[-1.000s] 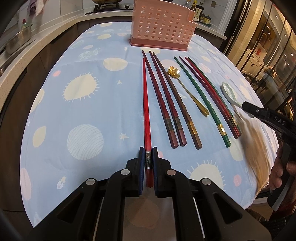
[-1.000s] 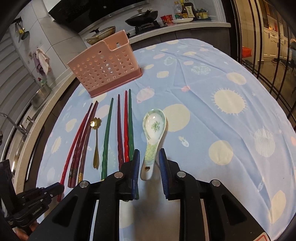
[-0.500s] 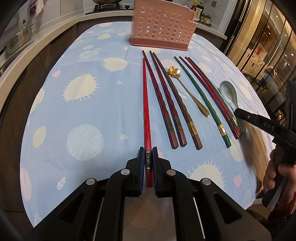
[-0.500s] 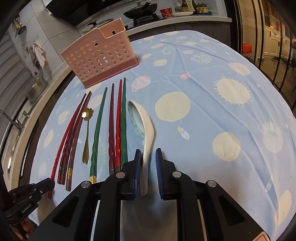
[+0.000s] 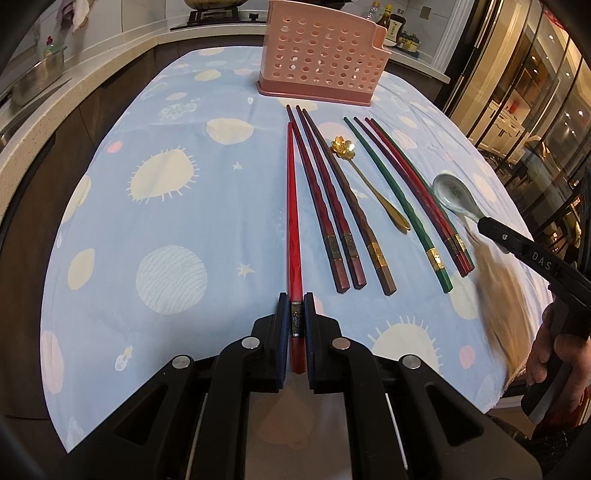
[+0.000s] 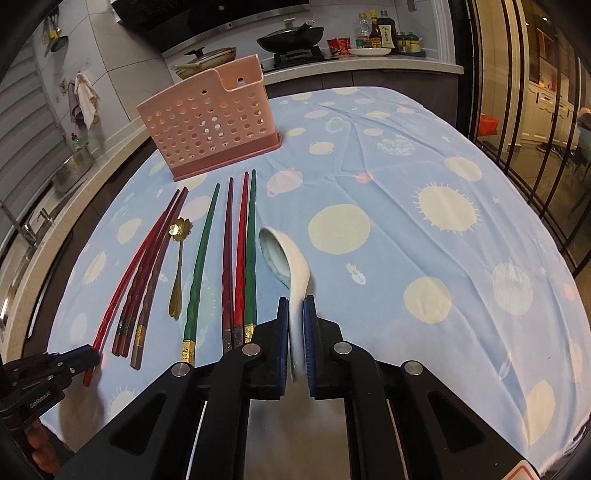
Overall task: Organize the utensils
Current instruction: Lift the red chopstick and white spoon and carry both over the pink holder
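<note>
**A:** So what's the surface like? All I can make out is a light blue cloth (image 5: 192, 221) with pale suns and planets over the whole worktop.

**B:** Yep, printed cloth, a bit creased, hanging off the near edge. Behind it a kitchen counter (image 6: 369, 68) runs along the wall with a wok (image 6: 291, 38) on a burner and sauce bottles (image 6: 376, 31). A metal pot sits by the sink on the left, and glass doors (image 6: 532, 110) line the right side.

**A:** And the utensils?

**B:** The pink perforated holder (image 5: 323, 70) stands upright at the far end of the cloth. In front of it lie chopsticks in a rough row: two dark red ones (image 5: 325, 206), a brown one (image 5: 351, 206), a gold flower-headed spoon (image 5: 369, 184), then green and red ones (image 5: 410, 192) bunched together.

**A:** Tools?

**B:** The left tool (image 5: 296, 325) is clamped on the near end of the bright red chopstick (image 5: 293, 206), which points straight at the holder, lying along the cloth. The right tool (image 6: 295, 332) is closed on the handle of the white ceramic spoon (image 6: 288, 266), turned on its side with the bowl facing left, just beside the green chopstick. Can't tell if the bowl touches the cloth.
</note>
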`<action>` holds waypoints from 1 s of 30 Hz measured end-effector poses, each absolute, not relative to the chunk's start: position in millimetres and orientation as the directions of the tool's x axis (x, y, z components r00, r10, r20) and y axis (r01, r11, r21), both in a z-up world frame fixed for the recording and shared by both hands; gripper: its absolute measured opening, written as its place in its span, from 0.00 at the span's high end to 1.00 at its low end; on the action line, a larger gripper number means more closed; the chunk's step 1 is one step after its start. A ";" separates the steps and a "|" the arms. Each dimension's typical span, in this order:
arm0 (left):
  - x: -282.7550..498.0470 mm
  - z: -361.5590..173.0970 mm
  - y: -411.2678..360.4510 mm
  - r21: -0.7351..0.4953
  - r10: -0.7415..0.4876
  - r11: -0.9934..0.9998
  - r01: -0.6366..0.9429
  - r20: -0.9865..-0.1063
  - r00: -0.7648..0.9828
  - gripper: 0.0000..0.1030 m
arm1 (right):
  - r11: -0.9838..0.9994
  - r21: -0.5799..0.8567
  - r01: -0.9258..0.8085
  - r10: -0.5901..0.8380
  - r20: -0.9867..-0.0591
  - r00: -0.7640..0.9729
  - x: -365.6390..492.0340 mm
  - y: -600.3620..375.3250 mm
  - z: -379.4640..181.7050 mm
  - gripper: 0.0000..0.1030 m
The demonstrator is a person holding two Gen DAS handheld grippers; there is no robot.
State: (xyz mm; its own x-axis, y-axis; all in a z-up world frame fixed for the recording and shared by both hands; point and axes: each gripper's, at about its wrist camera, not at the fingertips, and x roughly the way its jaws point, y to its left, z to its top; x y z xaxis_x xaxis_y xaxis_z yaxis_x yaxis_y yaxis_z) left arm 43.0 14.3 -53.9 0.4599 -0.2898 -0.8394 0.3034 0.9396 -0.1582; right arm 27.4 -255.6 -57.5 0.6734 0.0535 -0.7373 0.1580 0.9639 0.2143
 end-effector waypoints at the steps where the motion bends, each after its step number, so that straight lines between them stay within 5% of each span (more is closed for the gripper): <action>1: 41.6 -50.1 15.3 -0.157 -0.291 0.939 0.305 -0.834 0.469 0.93 | 0.964 0.213 0.157 0.051 -0.731 0.681 25.7 -256.1 -53.3 0.93; 14: 47.5 24.5 28.2 -0.109 -0.294 0.944 0.312 -0.710 0.640 0.93 | 0.977 0.187 0.106 0.032 -0.614 0.789 30.3 -260.5 10.0 0.94; 30: 143.7 147.8 8.2 0.026 -0.257 0.951 0.307 -0.484 0.837 0.93 | 0.984 0.175 0.043 0.051 -0.500 0.865 128.0 -272.7 80.1 0.94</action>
